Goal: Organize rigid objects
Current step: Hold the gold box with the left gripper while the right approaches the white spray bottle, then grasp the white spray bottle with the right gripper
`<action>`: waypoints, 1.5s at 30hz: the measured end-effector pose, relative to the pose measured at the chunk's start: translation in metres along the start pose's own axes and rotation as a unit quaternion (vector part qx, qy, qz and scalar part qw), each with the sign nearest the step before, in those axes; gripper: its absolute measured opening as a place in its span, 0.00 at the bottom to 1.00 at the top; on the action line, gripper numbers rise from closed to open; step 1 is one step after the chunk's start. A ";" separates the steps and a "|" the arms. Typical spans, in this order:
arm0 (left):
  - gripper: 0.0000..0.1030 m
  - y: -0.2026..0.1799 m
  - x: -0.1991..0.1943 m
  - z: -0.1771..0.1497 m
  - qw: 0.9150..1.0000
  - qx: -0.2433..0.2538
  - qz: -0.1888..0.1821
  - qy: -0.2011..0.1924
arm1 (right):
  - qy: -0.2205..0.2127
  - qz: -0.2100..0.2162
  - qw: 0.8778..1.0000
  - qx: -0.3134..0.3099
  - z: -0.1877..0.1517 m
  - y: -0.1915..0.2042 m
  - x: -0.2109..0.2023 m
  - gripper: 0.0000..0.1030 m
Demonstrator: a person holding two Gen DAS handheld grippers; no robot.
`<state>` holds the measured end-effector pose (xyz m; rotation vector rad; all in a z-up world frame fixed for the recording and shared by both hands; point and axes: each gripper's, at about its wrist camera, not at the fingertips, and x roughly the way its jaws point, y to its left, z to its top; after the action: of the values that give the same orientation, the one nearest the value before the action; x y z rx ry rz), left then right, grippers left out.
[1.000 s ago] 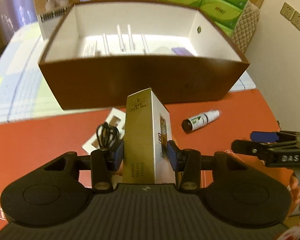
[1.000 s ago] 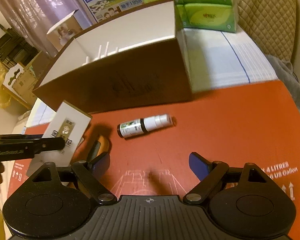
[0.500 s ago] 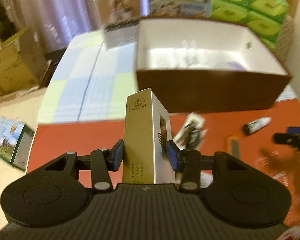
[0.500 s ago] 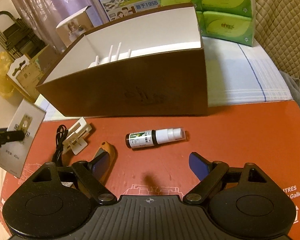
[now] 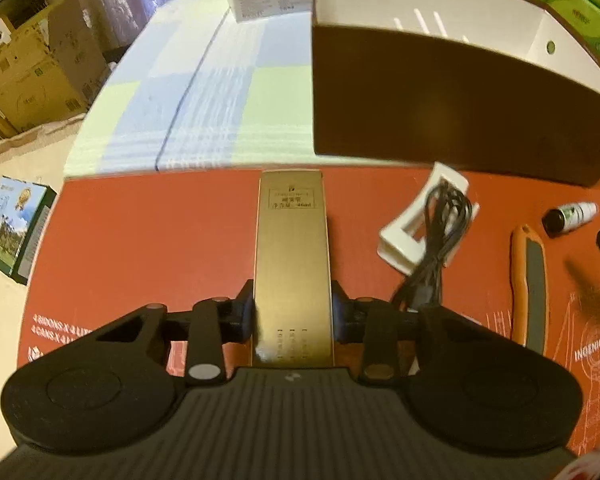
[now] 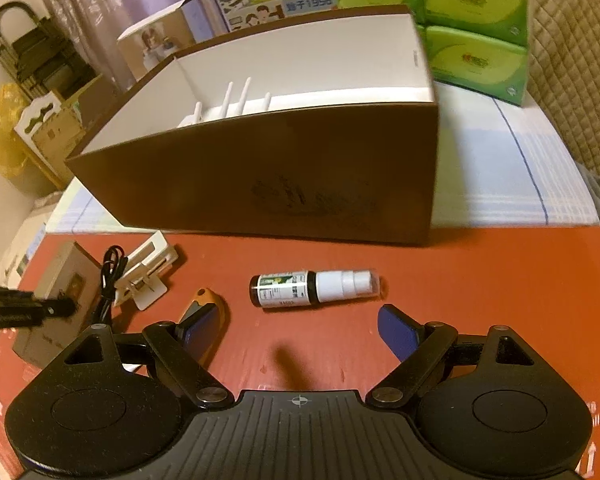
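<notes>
While my left gripper [image 5: 292, 312] clamps the gold carton [image 5: 292, 264] between its blue pads, the carton points straight forward along the fingers over the red tabletop [image 5: 160, 240], its far end reaching toward the tabletop's back edge. From the right wrist view the same carton [image 6: 60, 280] sits low near the left edge of the tabletop [image 6: 480, 300], with the left gripper [image 6: 66, 307] coming in from the left side; I cannot tell whether the carton touches the surface.

My right gripper [image 6: 296, 332] has its jaws spread wide with nothing between them, hanging low and level over the front part of the tabletop. Just ahead of it lies the small spray bottle [image 6: 312, 288] on its side, cap toward the right. Past the left pad lies the orange utility knife [image 6: 202, 312], partly hidden by that pad, and further left a white card holder [image 6: 144, 276] with a black cable [image 6: 108, 280] draped across it.

Along the back edge stands the brown storage box [image 6: 260, 172], open at the top with a white interior and white upright dividers [image 6: 236, 96] inside. Behind it are green tissue packs [image 6: 472, 24].
</notes>
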<state>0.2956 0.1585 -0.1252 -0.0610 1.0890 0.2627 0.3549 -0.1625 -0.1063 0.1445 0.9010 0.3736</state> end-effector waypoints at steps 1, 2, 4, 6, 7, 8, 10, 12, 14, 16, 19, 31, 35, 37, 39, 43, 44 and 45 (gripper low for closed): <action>0.31 0.001 0.001 0.002 1.000 0.002 0.003 -0.002 | 0.000 -0.001 1.000 -0.004 0.001 0.001 0.004 0.81; 0.31 0.002 0.003 0.004 1.000 0.002 0.005 -0.002 | 0.001 -0.005 1.000 -0.008 0.002 0.002 0.008 0.81; 0.31 0.004 0.005 0.005 1.000 -0.001 0.006 0.000 | 0.005 -0.016 1.000 -0.016 0.005 0.004 0.017 0.81; 0.31 0.004 0.007 0.007 1.000 -0.002 0.007 0.001 | 0.005 -0.028 0.999 -0.020 0.006 0.004 0.023 0.81; 0.31 0.005 0.006 0.007 1.000 -0.003 0.007 0.001 | 0.006 -0.030 0.999 -0.019 0.007 0.003 0.026 0.81; 0.31 0.005 0.006 0.008 1.000 -0.004 0.007 0.001 | 0.009 -0.031 0.999 -0.017 0.009 0.002 0.029 0.81; 0.31 0.006 0.007 0.009 1.000 -0.007 0.007 0.002 | 0.013 -0.033 0.999 -0.015 0.011 0.001 0.034 0.81; 0.31 0.008 0.009 0.010 1.000 -0.009 0.006 0.003 | 0.015 -0.032 0.999 -0.018 0.012 0.003 0.038 0.81; 0.31 0.009 0.009 0.011 1.000 -0.009 0.006 0.003 | 0.018 -0.034 0.999 -0.022 0.012 0.006 0.043 0.81; 0.31 0.009 0.010 0.013 1.000 -0.007 0.006 0.004 | 0.020 -0.040 0.999 -0.030 0.011 0.009 0.048 0.81; 0.31 0.009 0.009 0.013 1.000 -0.008 0.006 0.004 | 0.021 -0.052 0.997 -0.050 0.010 0.013 0.053 0.81; 0.31 0.008 0.011 0.013 1.000 -0.005 0.006 0.008 | 0.032 -0.027 0.988 -0.151 0.004 0.003 0.053 0.81; 0.31 0.008 0.014 0.014 1.000 -0.006 0.007 0.014 | 0.035 -0.023 0.991 -0.127 0.006 -0.002 0.051 0.81; 0.31 0.007 0.015 0.013 1.000 -0.007 0.007 0.015 | 0.029 -0.009 0.997 -0.075 0.009 -0.003 0.048 0.81; 0.31 0.006 0.015 0.013 1.000 -0.007 0.007 0.016 | 0.017 -0.003 0.999 -0.027 0.009 -0.003 0.046 0.81; 0.31 0.005 0.014 0.013 1.000 -0.009 0.007 0.017 | 0.006 -0.027 0.999 0.025 0.011 -0.001 0.051 0.77; 0.31 0.006 0.014 0.013 1.000 -0.012 0.006 0.018 | 0.003 -0.034 0.999 0.027 0.012 -0.001 0.051 0.68; 0.31 0.006 0.014 0.013 1.000 -0.013 0.006 0.018 | 0.002 -0.047 0.999 0.026 0.012 0.000 0.050 0.53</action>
<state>0.3115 0.1694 -0.1313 -0.0839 1.1228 0.2871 0.3929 -0.1434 -0.1356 0.1482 0.9182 0.2646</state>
